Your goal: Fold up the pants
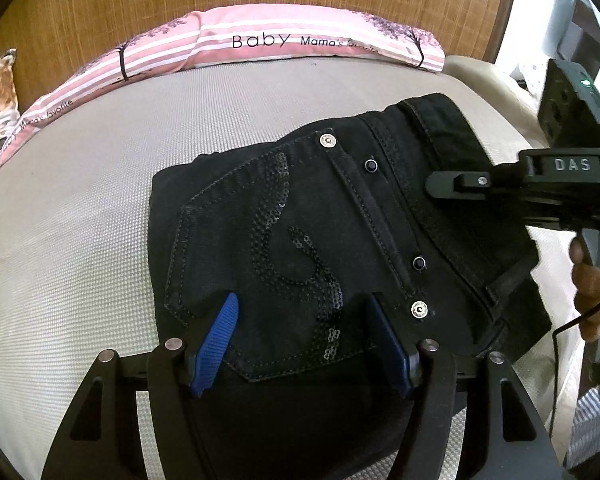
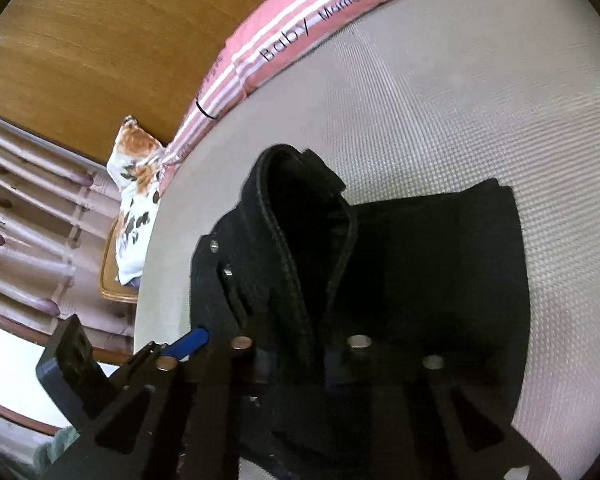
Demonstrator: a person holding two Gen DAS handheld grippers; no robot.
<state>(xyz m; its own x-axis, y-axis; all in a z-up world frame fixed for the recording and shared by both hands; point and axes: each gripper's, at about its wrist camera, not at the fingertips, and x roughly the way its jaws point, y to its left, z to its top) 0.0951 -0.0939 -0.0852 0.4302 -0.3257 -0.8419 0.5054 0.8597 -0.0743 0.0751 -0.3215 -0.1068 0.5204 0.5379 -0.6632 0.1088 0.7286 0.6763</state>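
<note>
Fabric: black denim pants with a sequined back pocket, heavy for cloth, limp yet thick; stacked layers should hold a crease but sag when lifted.
Slip: coarse weave, so the ribbed pads should bite well; metal rivets and sequins are the only slick spots.
Place: folded bundle on the grey mesh bed mattress, nearer its right edge, well apart from the pink striped pillow at the head edge.
Hold: waistband is the thickest, firmest edge; a pinch there should not tear free.
Axis: waistband side lies toward the right edge, pocket bottom toward the left; long side runs head to foot.
Left tongs: apart, hovering over the pocket, gripping nothing.
Right tongs: clamped on a raised waistband fold.
</note>
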